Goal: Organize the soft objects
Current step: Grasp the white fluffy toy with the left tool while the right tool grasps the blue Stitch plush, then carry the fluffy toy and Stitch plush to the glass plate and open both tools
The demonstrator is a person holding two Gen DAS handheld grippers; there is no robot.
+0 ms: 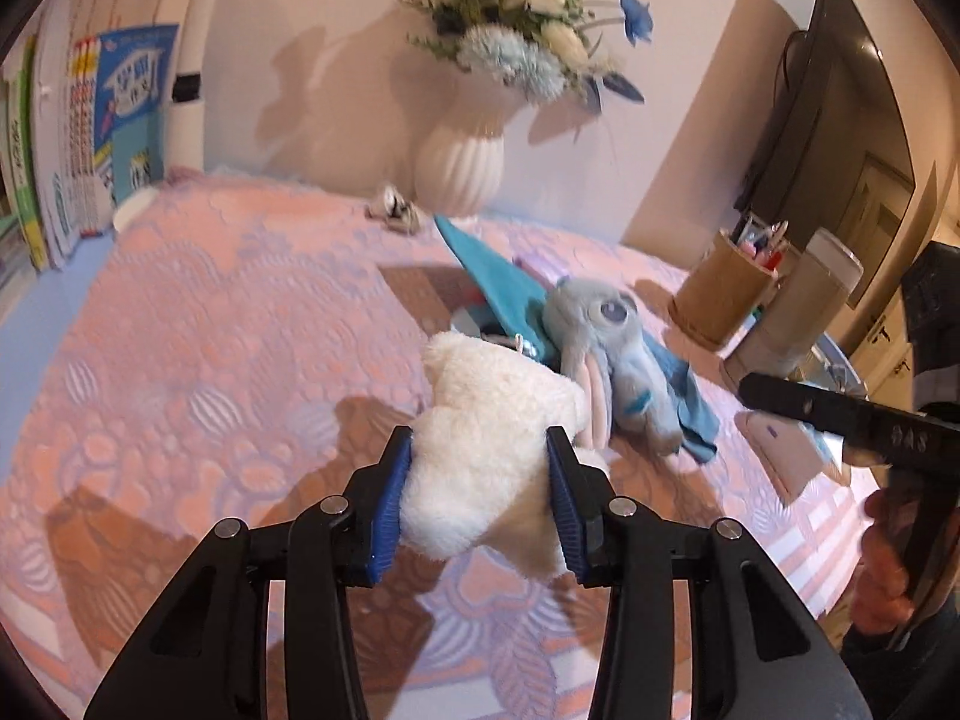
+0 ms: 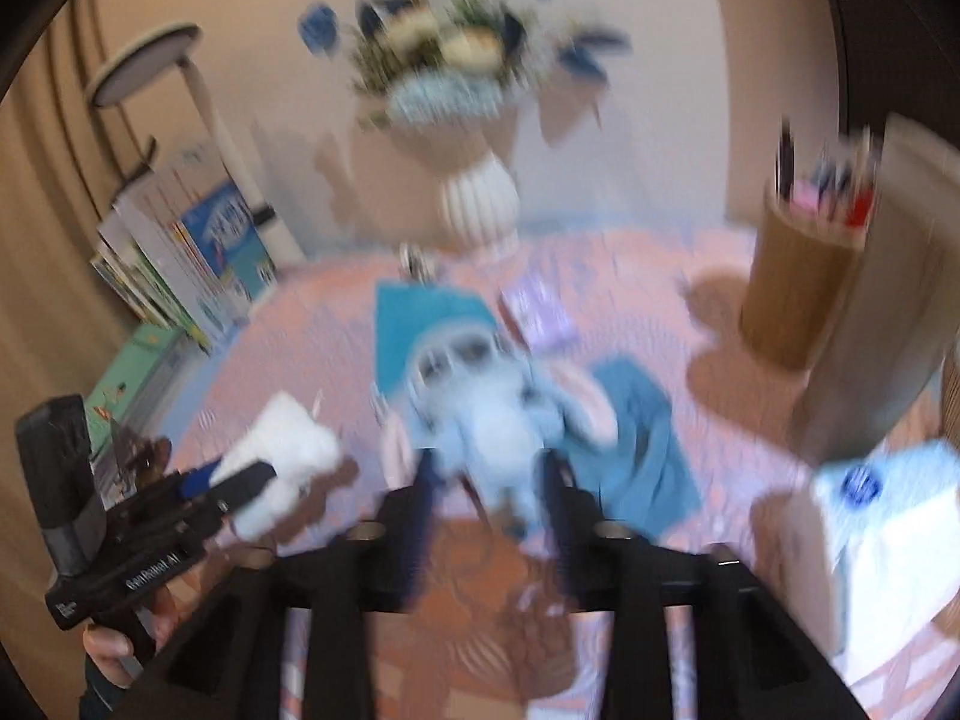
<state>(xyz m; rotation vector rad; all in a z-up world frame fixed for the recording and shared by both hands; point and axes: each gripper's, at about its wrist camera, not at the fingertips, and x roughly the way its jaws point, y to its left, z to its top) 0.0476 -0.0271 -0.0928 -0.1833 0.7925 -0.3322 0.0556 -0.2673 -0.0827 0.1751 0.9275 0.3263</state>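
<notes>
Left gripper [image 1: 480, 474] clamped on white plush [image 1: 492, 450], held between the jaws. Right gripper [image 2: 489, 480] jaws spread, blue plush [image 2: 486, 408] just ahead; contact unclear, blurred.

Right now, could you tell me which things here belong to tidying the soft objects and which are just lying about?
Job:
- white plush toy, clamped in the left gripper
- blue plush toy, between the right gripper's fingers
- teal cloth under it

Lying about:
- flower vase
- pen holder
- books
- tissue pack
</notes>
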